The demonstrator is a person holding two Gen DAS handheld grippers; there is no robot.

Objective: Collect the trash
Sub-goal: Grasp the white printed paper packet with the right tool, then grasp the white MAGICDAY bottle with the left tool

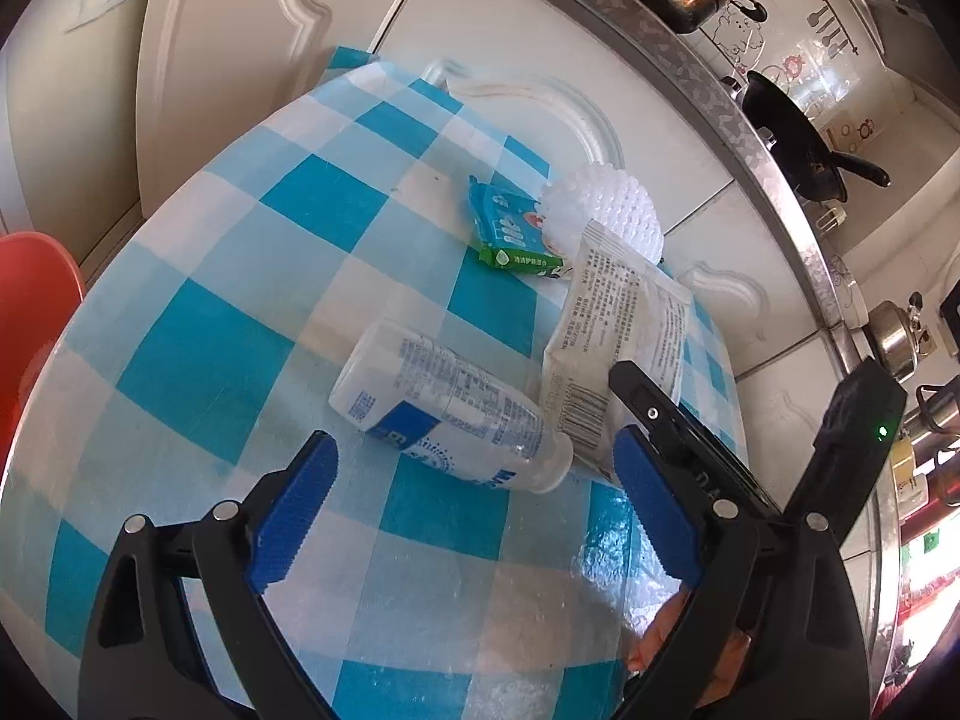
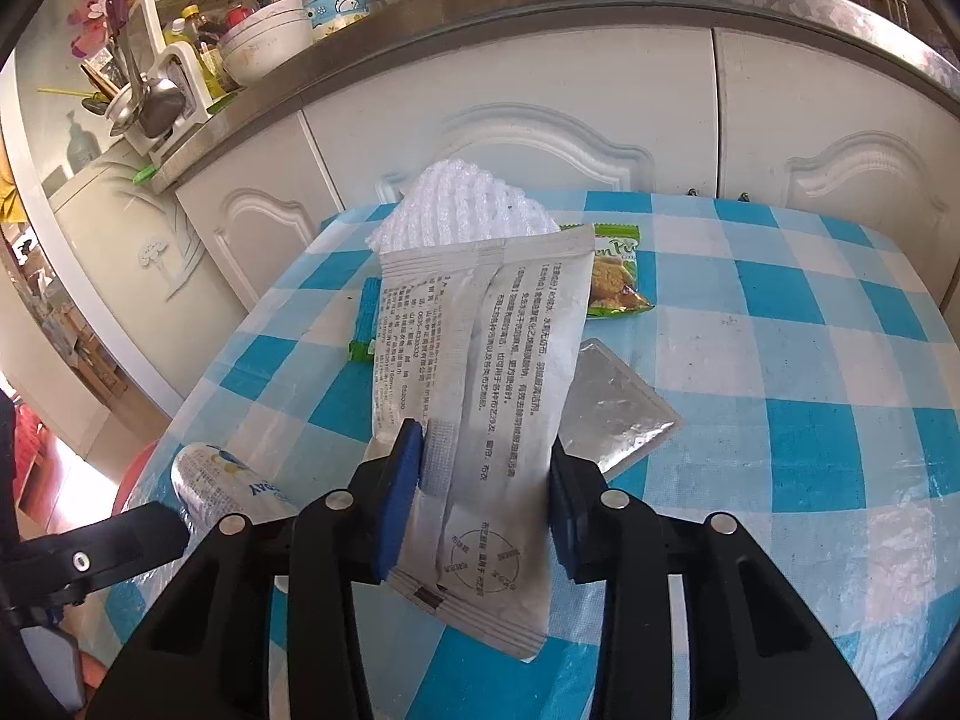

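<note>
Now the right gripper [image 2: 483, 498] clamps a white printed sachet [image 2: 480, 360] above the blue-and-white checked tablecloth [image 2: 810, 420], while the left gripper [image 1: 474, 510] gapes empty near a clear plastic bottle [image 1: 444, 405].

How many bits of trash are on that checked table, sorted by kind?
Bottles: 1, a plastic bottle lying on its side.
Foam nets: 1, a white foam net.
Wrappers and sachets: 4, the white sachet in the right gripper, a silver sachet, a green wipes pack and a green snack wrapper.
Total: 6
</note>
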